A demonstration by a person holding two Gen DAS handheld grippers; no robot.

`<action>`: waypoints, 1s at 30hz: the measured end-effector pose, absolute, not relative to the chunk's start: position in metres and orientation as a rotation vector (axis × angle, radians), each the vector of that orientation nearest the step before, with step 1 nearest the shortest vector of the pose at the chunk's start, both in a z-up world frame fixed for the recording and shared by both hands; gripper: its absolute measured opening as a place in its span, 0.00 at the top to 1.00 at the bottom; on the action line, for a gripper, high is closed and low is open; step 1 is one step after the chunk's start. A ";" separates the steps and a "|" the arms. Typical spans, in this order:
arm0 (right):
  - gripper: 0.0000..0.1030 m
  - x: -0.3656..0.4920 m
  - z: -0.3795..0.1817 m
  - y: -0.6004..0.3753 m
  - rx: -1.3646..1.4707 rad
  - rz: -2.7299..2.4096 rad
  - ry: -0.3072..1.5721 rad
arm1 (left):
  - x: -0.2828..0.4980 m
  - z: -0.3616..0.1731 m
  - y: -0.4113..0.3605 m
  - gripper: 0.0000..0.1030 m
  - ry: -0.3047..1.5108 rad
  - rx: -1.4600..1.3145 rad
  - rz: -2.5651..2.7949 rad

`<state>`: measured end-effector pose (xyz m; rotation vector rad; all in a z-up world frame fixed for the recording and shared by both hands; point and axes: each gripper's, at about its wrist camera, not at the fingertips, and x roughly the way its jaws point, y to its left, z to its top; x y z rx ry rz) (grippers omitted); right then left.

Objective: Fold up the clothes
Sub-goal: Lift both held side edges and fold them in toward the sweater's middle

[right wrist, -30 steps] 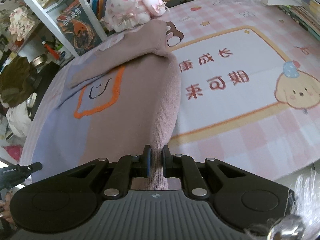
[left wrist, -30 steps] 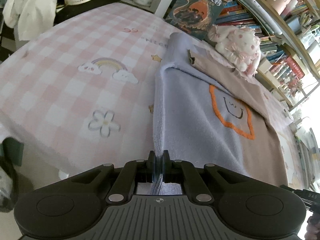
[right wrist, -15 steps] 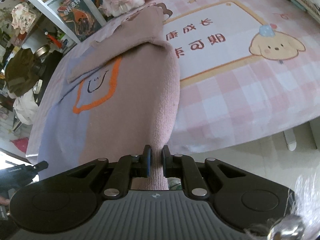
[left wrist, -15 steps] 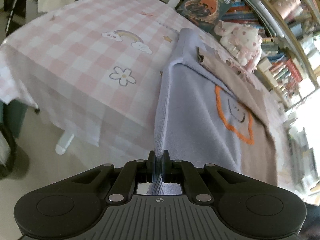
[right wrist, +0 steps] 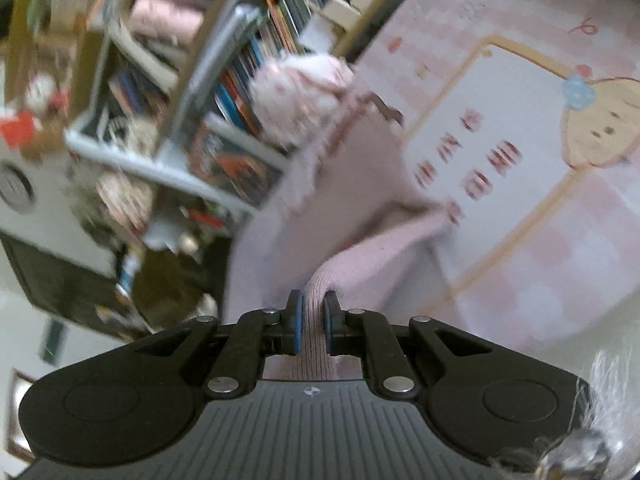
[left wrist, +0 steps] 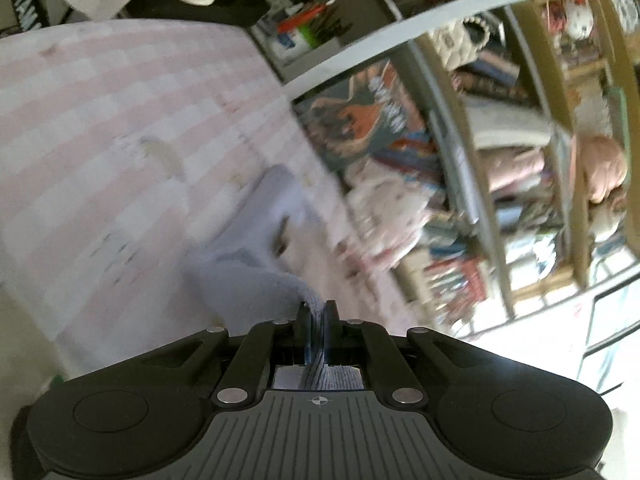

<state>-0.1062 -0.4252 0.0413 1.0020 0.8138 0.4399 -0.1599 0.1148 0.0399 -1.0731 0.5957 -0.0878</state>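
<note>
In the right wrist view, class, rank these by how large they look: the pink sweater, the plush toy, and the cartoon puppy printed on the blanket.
1. Pink sweater: clearly largest, though it runs right up to the lens.
2. Plush toy and cartoon puppy: these look about alike; blur and the puppy being cut by the frame edge leave them unranked.

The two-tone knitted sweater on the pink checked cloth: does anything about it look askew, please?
Nothing damaged. The sweater's lavender hem and pink hem are raised in the left tool and right tool; motion blur hides finer detail.
</note>
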 end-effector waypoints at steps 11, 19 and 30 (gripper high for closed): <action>0.91 -0.012 0.061 -0.406 1.001 0.371 0.723 | -0.052 0.041 0.131 0.96 0.544 -1.064 -0.112; 0.91 0.045 0.042 -0.392 0.997 0.276 0.764 | 0.014 0.017 0.135 0.96 0.646 -1.014 -0.106; 0.62 0.081 0.021 -0.387 0.962 0.114 0.800 | 0.062 -0.014 0.150 0.68 0.828 -1.000 -0.053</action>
